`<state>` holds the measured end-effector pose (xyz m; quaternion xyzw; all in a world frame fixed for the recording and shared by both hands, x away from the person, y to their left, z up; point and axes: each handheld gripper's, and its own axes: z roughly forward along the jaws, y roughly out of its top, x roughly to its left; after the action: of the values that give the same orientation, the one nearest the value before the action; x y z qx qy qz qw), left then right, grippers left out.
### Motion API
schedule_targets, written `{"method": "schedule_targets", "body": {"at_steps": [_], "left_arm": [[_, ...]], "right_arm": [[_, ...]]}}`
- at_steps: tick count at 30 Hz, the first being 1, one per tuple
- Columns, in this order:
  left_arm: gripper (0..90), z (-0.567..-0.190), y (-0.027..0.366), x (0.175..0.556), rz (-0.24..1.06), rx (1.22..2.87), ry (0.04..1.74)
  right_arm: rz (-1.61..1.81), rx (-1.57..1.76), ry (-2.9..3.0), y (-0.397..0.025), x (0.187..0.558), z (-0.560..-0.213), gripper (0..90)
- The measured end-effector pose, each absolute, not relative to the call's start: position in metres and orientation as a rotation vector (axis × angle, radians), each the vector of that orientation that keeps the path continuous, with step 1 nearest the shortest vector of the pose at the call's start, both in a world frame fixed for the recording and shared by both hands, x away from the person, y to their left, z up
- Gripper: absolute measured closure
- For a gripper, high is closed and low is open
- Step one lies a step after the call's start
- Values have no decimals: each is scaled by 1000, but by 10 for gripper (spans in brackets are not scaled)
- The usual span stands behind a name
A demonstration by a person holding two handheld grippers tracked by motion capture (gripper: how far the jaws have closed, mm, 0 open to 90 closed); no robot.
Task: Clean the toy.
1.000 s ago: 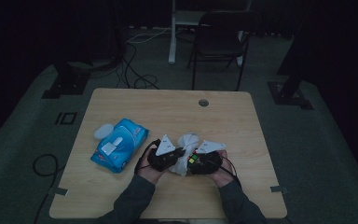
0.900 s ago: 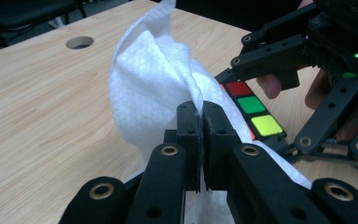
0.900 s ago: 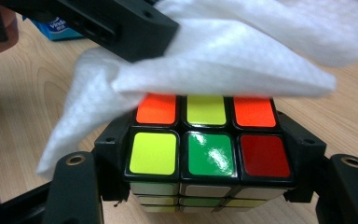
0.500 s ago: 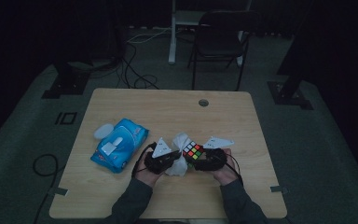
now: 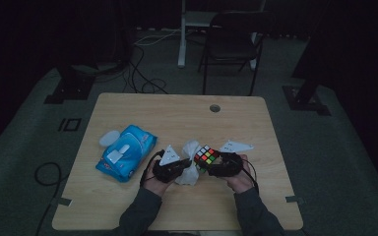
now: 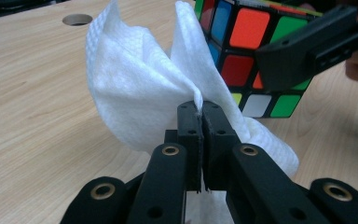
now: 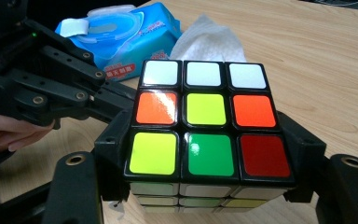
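Rubik's cube point(image 7: 205, 135) sits clamped between the jaws of the right gripper point(image 5: 225, 165), one black jaw pressed flat against each of two opposite side faces, so the cube is held just ahead of that hand and lifted a little off the wooden table point(image 5: 256, 128). Being a cube it has no long axis; in the right gripper view one full face is turned up toward the camera, showing a white row farthest from the hand, then orange, yellow-green, orange, then yellow-green, green and red nearest the hand, and the face below it, toward the hand, shows a row of pale stickers. In the high view the cube point(image 5: 206, 156) is turned so that a corner points toward the left gripper point(image 5: 171, 168). That left gripper has its jaws pressed together on a fold of a white wipe point(image 6: 140, 88), which rises from the pinch in two upright flaps and bunches out beyond and beside the jaws. In the left gripper view the cube point(image 6: 251, 51) stands just behind the wipe, to the right of the pinch, with a jaw of the right gripper crossing in front of it. A blue pack of wet wipes point(image 5: 125, 152) lies on the table on the far side of the left gripper from the cube, near it.
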<state>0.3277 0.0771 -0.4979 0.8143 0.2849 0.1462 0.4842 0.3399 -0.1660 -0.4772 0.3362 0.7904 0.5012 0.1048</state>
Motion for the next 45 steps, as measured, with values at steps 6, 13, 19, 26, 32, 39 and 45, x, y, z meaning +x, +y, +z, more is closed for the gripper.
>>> {"method": "schedule_targets", "body": {"at_steps": [6,13,19,26,32,39,45], "left_arm": [[885,-498,79,329,389,1982,674],[886,-495,79,328,421,1982,652],[885,-495,77,330,442,1998,650],[885,-495,74,328,457,2016,626],[885,-496,66,325,448,2035,591],[885,-494,57,322,443,2044,551],[884,-494,50,318,422,2045,522]], "right_arm": [[1493,1003,2325,-164,343,-476,338],[1532,1018,2321,-167,345,-475,338],[1567,1029,2311,-170,346,-473,338],[1616,1047,2314,-172,348,-472,338],[1640,1051,2313,-171,350,-470,338],[1687,1063,2312,-168,353,-468,338],[1713,1083,2298,-166,356,-467,338]]}}
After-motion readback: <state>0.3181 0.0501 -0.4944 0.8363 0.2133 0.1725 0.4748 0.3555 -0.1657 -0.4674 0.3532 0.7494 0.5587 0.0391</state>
